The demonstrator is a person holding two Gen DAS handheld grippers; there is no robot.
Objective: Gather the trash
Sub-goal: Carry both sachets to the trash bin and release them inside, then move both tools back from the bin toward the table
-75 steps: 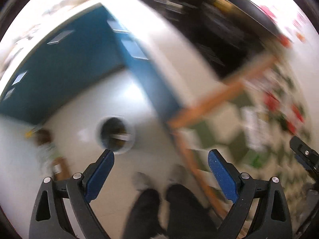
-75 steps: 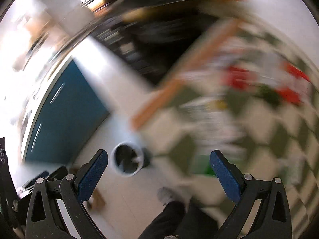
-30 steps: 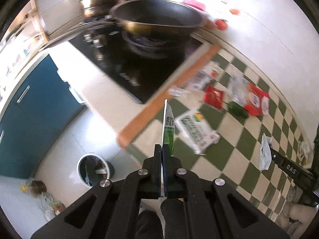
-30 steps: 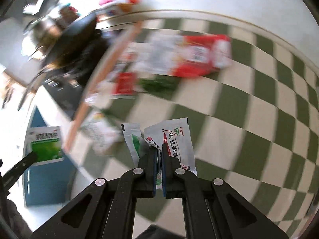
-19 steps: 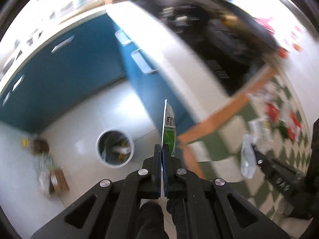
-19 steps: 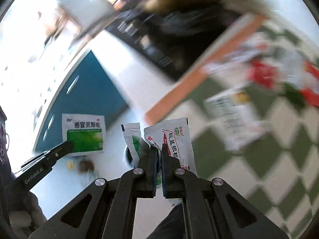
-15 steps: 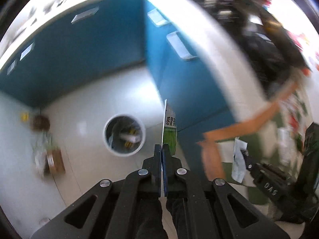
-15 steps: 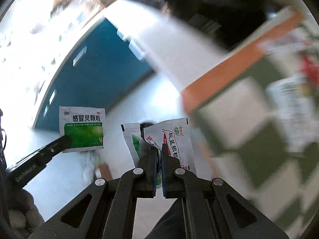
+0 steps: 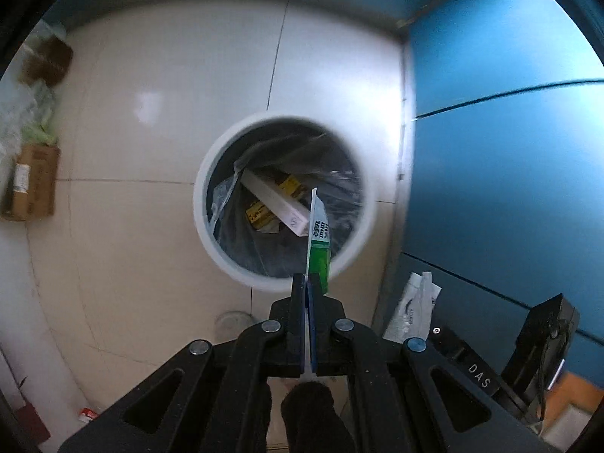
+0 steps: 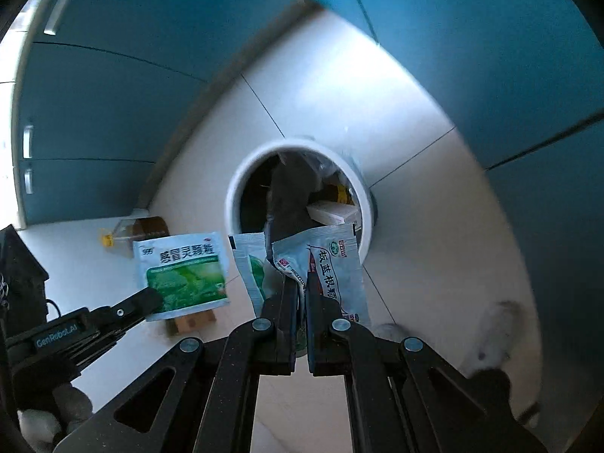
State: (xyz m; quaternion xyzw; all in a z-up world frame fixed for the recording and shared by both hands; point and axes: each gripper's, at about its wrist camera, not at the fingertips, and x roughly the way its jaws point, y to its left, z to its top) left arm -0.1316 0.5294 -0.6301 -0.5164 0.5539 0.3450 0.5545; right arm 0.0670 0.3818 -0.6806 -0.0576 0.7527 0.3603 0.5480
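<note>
A white round trash bin (image 9: 211, 173) with a clear liner stands on the pale tiled floor and holds boxes and wrappers. It also shows in the right wrist view (image 10: 234, 192). My left gripper (image 9: 306, 283) is shut on a green and white sachet (image 9: 319, 241), seen edge-on above the bin's near rim; in the right wrist view the sachet (image 10: 183, 270) shows flat, left of the bin. My right gripper (image 10: 298, 287) is shut on two white sachets (image 10: 324, 260), held over the bin's near rim. They also show in the left wrist view (image 9: 413, 309).
Blue cabinet doors (image 9: 502, 151) stand close on the right of the bin and curve behind it (image 10: 94, 94). A cardboard box (image 9: 30, 185) and bags lie on the floor at the left. My dark shoes (image 9: 313, 411) show below the left gripper.
Both grippers have swung from the checked counter down and closer to the bin. The bin now fills the middle of both views. Both keep their sachets.
</note>
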